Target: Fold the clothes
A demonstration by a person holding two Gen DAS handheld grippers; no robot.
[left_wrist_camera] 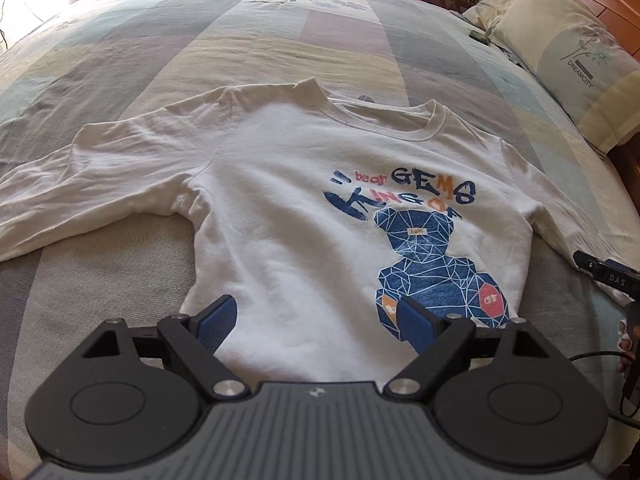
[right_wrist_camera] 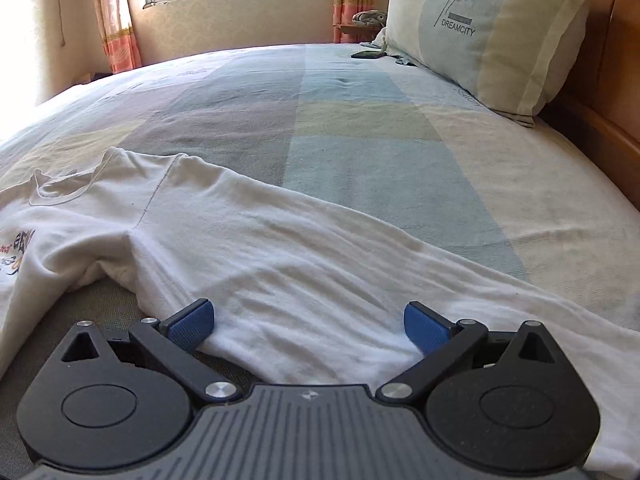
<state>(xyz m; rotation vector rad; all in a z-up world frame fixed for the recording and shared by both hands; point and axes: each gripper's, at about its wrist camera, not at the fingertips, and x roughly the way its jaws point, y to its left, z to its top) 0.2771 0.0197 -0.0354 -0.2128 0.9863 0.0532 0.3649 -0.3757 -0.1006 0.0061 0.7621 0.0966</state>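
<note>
A white long-sleeved shirt [left_wrist_camera: 296, 208] with a blue bear print [left_wrist_camera: 436, 264] lies face up on the bed, collar away from me, sleeves spread to both sides. My left gripper [left_wrist_camera: 316, 312] hovers open over the shirt's lower body near the hem, nothing between its blue pads. My right gripper [right_wrist_camera: 308, 316] is open over the shirt's right sleeve [right_wrist_camera: 320, 264], which runs across the right wrist view from the shoulder seam to the lower right. Part of the right gripper [left_wrist_camera: 608, 272] shows at the right edge of the left wrist view.
The bed [right_wrist_camera: 360, 120] has a pastel patchwork sheet. A pillow [right_wrist_camera: 492, 32] leans on the wooden headboard [right_wrist_camera: 616, 64] at right. A dark phone [right_wrist_camera: 368, 55] lies near the pillow. A window with orange curtains [right_wrist_camera: 116, 20] is beyond the bed's far side.
</note>
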